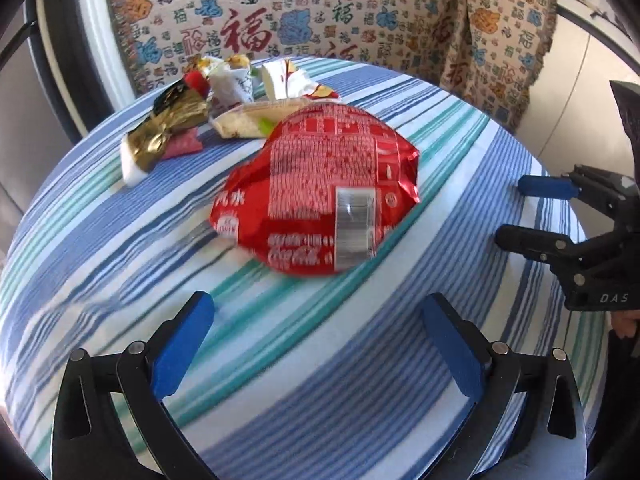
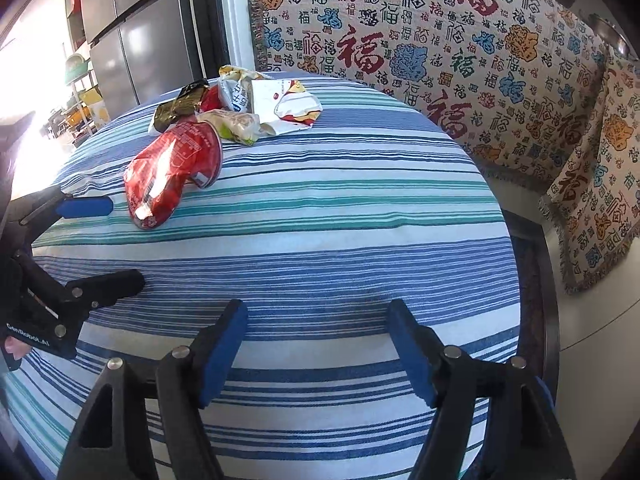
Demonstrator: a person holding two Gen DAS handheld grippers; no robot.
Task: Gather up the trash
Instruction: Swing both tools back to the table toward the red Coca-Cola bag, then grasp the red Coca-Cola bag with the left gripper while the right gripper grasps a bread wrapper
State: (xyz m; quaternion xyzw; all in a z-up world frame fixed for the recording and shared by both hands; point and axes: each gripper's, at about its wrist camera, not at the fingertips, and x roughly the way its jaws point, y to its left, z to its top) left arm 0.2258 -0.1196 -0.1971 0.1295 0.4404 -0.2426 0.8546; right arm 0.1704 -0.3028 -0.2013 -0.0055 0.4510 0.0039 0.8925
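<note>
Left gripper (image 1: 316, 340) is hovering over the striped tablecloth (image 1: 360, 400), jaws spread wide, nothing between them. Right gripper (image 2: 316, 352) is tilting down over bare cloth, jaws apart, empty. Red wrapper (image 1: 320, 192) is lying flat just ahead of the left gripper, touching neither pad. Beyond it, a gold-and-black wrapper (image 1: 168, 128), beige packet (image 1: 248, 120) and white wrappers (image 1: 280, 80) are sitting bunched together near the table's far edge. No container is showing. Patterned throw (image 1: 320, 20) is hanging behind.
</note>
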